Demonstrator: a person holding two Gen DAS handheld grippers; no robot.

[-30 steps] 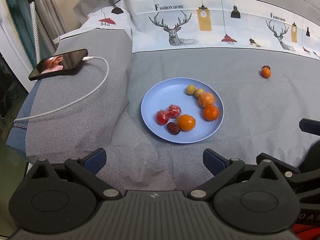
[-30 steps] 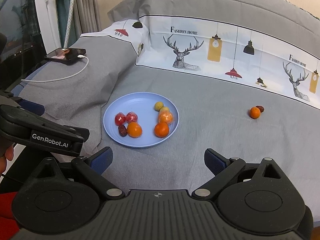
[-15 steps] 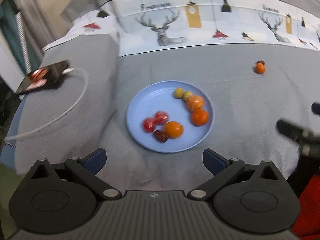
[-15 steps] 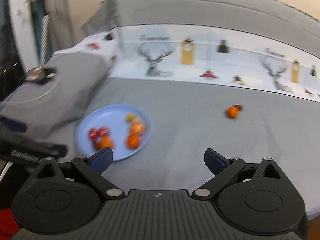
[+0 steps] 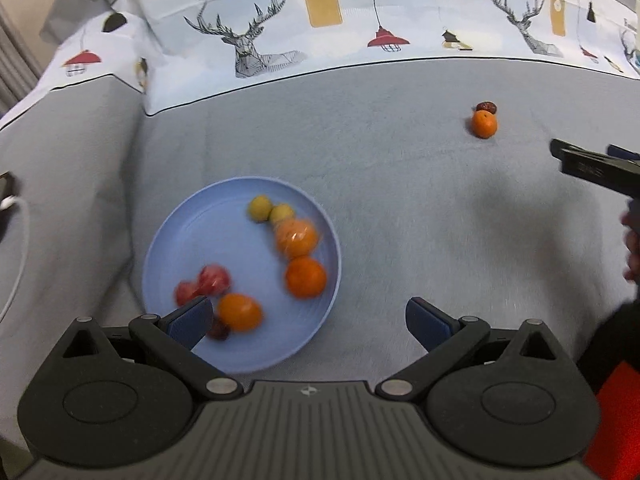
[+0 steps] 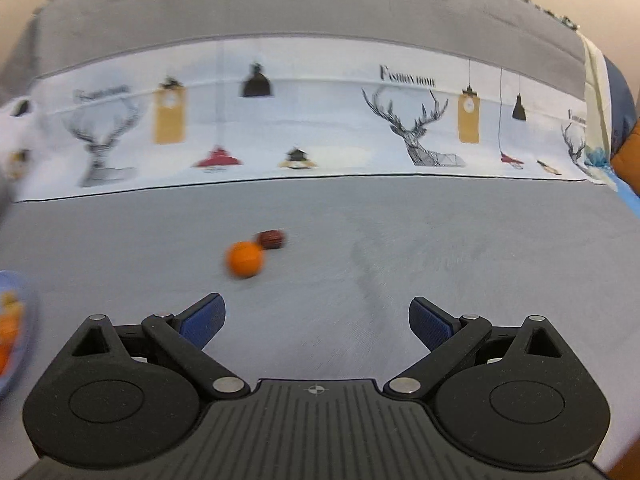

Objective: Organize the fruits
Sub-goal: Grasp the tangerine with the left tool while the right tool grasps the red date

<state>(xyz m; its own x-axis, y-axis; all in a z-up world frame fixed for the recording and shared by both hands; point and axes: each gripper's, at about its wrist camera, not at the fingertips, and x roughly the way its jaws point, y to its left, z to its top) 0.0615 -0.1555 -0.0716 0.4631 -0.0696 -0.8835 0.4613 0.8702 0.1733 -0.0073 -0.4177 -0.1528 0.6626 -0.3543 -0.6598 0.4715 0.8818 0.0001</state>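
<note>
- The right wrist view is motion-blurred, most of all on its left half; at its far left edge only a sliver of the blue plate (image 6: 16,304) shows, with orange smears that cannot be told apart.
- In the left wrist view the fruit on the blue plate (image 5: 188,240) is blurred too. A dark red fruit (image 5: 219,330) low in the frame is partly hidden behind the left gripper's finger.
- At the left edge of that view a white cable (image 5: 20,236) is cut off by the frame.
- At the right edge of the left wrist view, the right gripper (image 5: 588,166) shows only as a dark tip, with part of a hand (image 5: 632,248) below it.
- Loose on the grey bedspread (image 5: 400,184), upper right and well apart from the plate, a small orange (image 5: 483,124) touches a brown date (image 5: 487,107). The right wrist view shows this orange (image 6: 245,259) and date (image 6: 273,239) left of centre, above the right gripper (image 6: 317,320).
- The plate holds two yellow-green fruits (image 5: 270,210), a wrapped orange (image 5: 296,237), two bare oranges (image 5: 305,277) and two red fruits (image 5: 203,283).
- The left gripper (image 5: 308,318) hovers over the plate's near edge, jaws spread wide and empty. The right gripper's jaws are likewise wide apart, holding nothing.
</note>
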